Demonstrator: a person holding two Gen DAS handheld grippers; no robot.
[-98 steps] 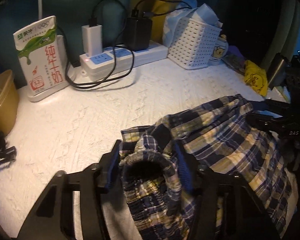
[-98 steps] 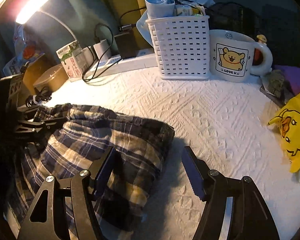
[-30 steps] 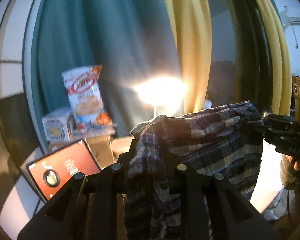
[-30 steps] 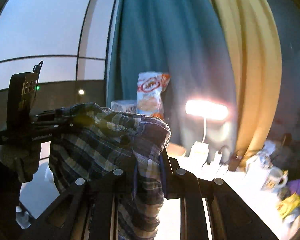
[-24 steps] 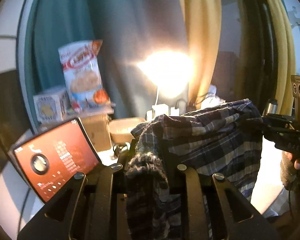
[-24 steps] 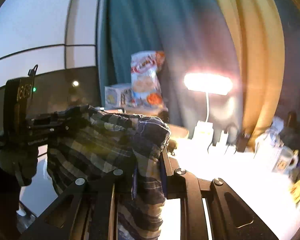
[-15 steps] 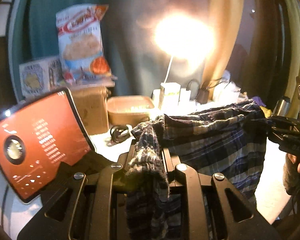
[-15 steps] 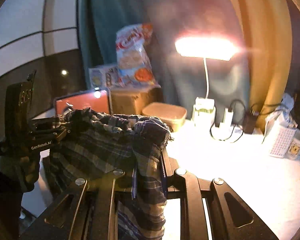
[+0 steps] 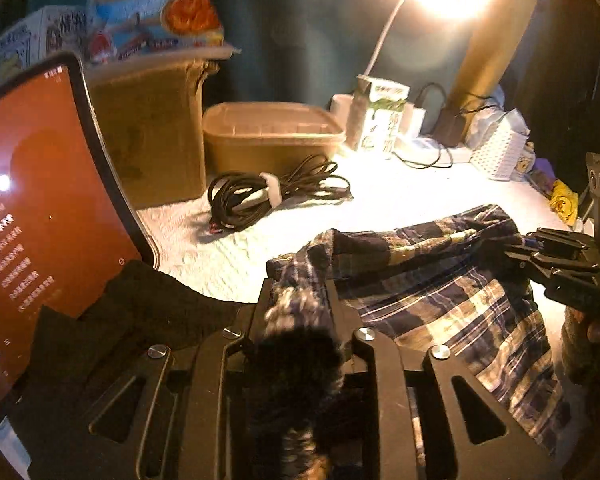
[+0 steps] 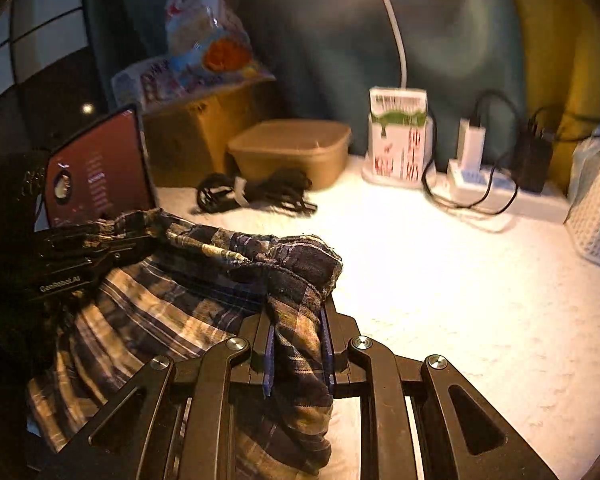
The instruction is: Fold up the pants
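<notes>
Pants [image 9: 440, 292] hang between my left gripper [image 9: 300, 300], whose jaws have just been opening, and right gripper [image 10: 296, 320], both pinching them; bare table [image 10: 460, 280] ahead.

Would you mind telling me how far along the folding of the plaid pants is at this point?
Done: the plaid pants are gathered and gripped at both ends. In hand: the left hand-held gripper, whose jaws just opened slightly, and the right hand-held gripper pinch bunched fabric over the white table cover. Left: no neat fold shows yet; laying flat and folding remain.
</notes>
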